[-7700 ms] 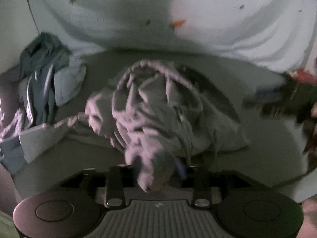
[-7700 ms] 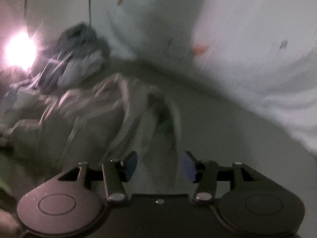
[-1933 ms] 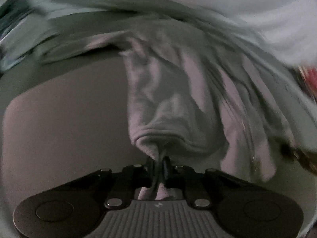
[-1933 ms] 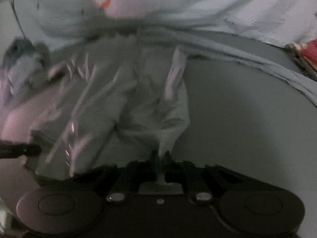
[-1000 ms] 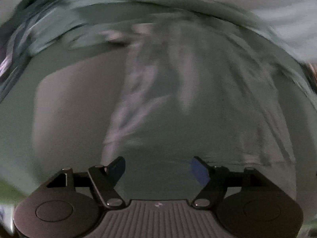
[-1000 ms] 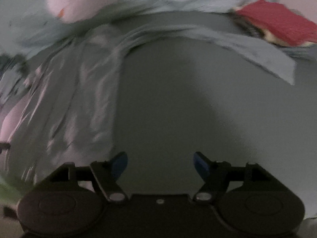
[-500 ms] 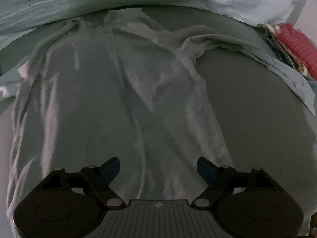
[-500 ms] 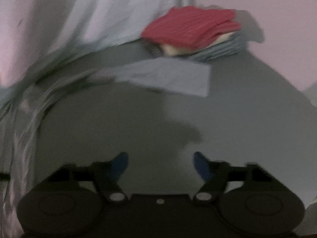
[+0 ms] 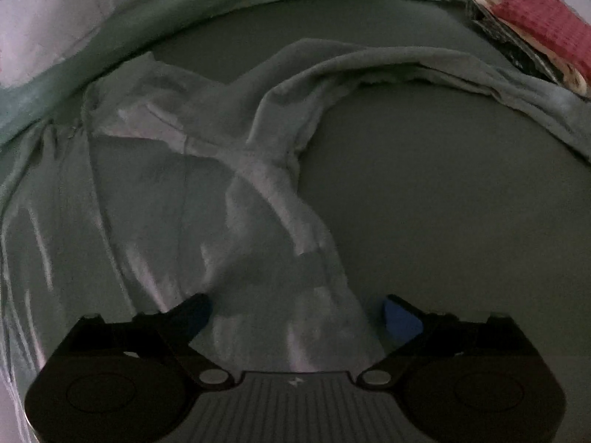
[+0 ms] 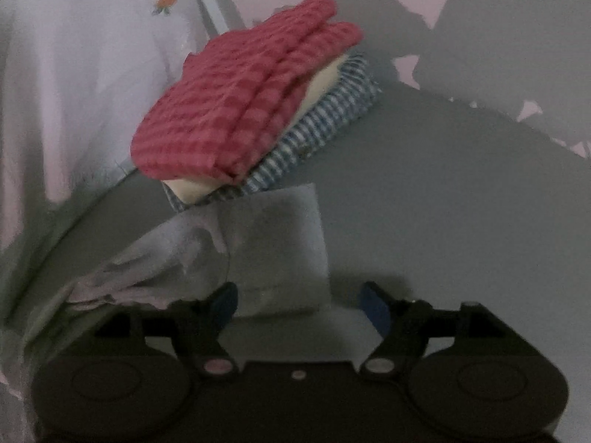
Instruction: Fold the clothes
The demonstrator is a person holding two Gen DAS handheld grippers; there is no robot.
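A pale grey long-sleeved garment [image 9: 207, 192] lies spread on the grey bed surface [image 9: 443, 203]. Its body fills the left and centre of the left wrist view, and one sleeve [image 9: 406, 62] stretches to the right. My left gripper [image 9: 295, 313] is open just above the garment's lower right edge, with cloth lying between its blue pads. The sleeve's cuff end [image 10: 273, 251] shows in the right wrist view. My right gripper [image 10: 299, 302] is open over that cuff, holding nothing.
A stack of folded clothes [image 10: 243, 110], red checked on top with cream and blue-striped pieces below, rests at the back by the wall; its edge [image 9: 543, 33] also shows top right. A white sheet with small orange prints [image 10: 74, 74] rises along the far side.
Both grippers have let go of the garment and opened. It now lies spread flat. The left gripper has shifted right along it; the right gripper has swung to the sleeve cuff near the stack.
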